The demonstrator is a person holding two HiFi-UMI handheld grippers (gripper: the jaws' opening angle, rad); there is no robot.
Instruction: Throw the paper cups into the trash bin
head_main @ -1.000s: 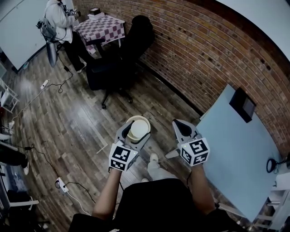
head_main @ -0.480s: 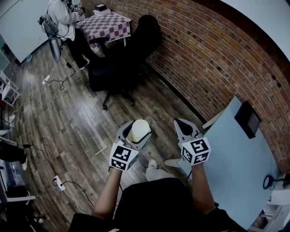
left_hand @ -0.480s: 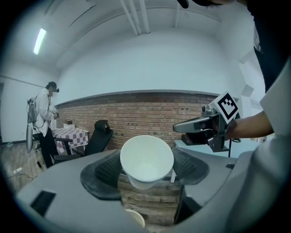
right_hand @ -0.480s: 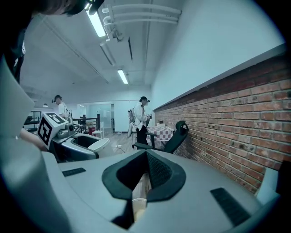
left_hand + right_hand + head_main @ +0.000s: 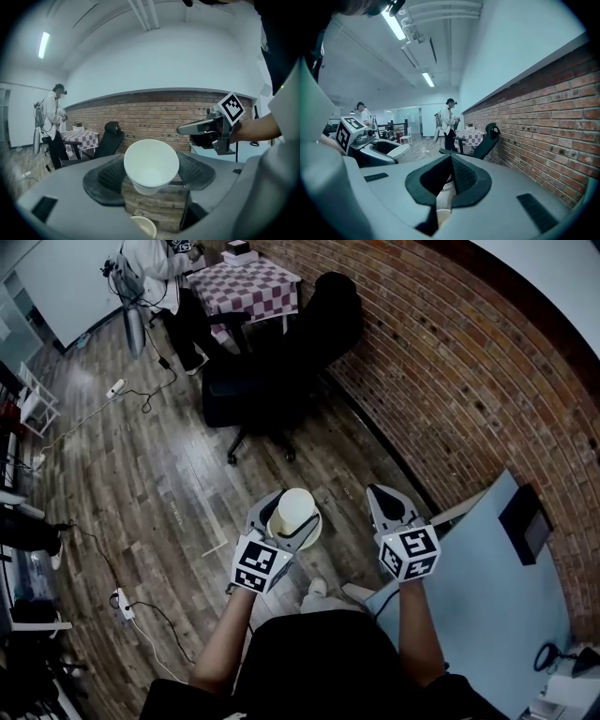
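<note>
Paper cup (image 5: 151, 165) clamped between left tongs (image 5: 150, 177)

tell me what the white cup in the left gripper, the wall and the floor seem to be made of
White tapered cup: probably paper; matte, thin wall, no gloss.
Red-brown wall: brick, rough and matte; pale mortar lines run between the courses.
Brown floor: wood planks or wood-look laminate, can't tell which; slight sheen, with grain and plank seams showing.

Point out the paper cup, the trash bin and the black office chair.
paper cup (image 5: 151, 164), left gripper view, its inside wall.
trash bin (image 5: 143, 228), left gripper view, its mesh rim.
black office chair (image 5: 325, 326), head view, its backrest.
</note>
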